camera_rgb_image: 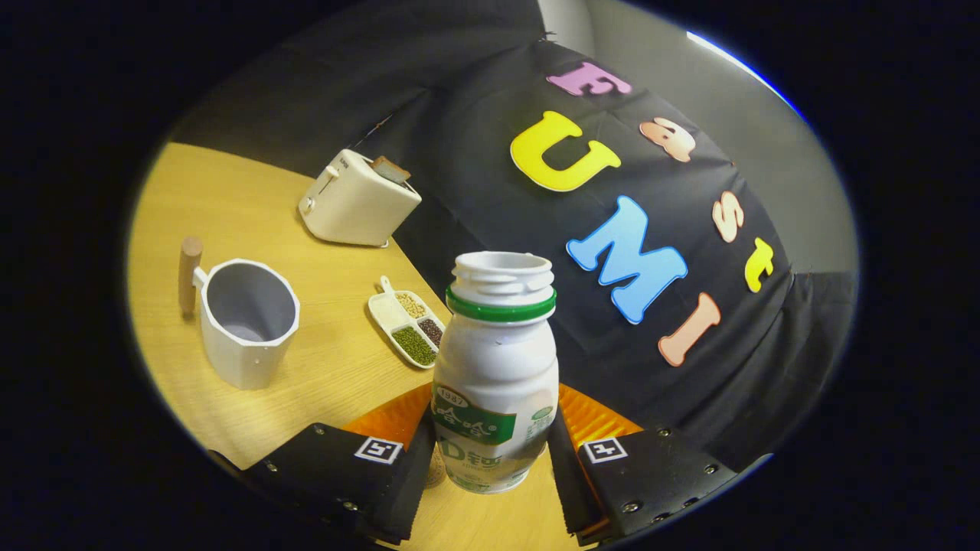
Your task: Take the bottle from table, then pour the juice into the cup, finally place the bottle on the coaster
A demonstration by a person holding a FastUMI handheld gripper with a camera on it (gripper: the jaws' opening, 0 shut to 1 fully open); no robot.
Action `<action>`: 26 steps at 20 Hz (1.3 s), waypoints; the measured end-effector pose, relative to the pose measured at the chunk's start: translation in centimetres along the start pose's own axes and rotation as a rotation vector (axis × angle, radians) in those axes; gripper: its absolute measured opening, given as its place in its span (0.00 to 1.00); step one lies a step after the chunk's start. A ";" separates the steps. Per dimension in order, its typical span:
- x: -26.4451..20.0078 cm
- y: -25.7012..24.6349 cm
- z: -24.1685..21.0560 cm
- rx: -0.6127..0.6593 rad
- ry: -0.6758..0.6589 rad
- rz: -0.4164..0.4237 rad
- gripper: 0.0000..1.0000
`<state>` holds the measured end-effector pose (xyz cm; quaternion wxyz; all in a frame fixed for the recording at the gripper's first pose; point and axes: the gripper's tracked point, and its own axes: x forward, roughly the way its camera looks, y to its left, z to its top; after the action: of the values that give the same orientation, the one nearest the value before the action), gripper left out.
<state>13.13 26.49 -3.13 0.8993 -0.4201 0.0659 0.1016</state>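
A white bottle (496,360) with a green neck ring, a green label and no cap stands upright between my fingers. My gripper (490,455) is shut on the bottle, one finger pressing on each side of its lower body. Just behind the bottle's base lies an orange ribbed coaster (387,419) on the wooden table (337,375); whether the bottle rests on something I cannot tell. The white faceted cup (249,325) with a wooden handle stands to the left, beyond my left finger, and looks empty.
A cream toaster (356,200) with a slice in its slot stands at the far side of the table. A small white divided dish (406,320) with beans and seeds lies between the cup and the bottle. The black cloth wall hangs close behind.
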 end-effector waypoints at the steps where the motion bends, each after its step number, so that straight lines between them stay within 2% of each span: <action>1: 0.0 0.0 -0.3 0.053 -0.001 0.020 0.71; 10: 0.5 0.0 -2.3 0.503 -0.009 0.150 0.71; 15: 1.8 -0.9 -3.2 0.644 -0.014 0.165 0.71; 23: 2.2 -1.4 -4.4 0.644 0.005 0.139 0.71; 26: 2.8 -0.7 -4.8 0.592 0.014 0.146 0.71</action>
<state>15.83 22.70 -6.29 0.9725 -0.1347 0.1288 0.1397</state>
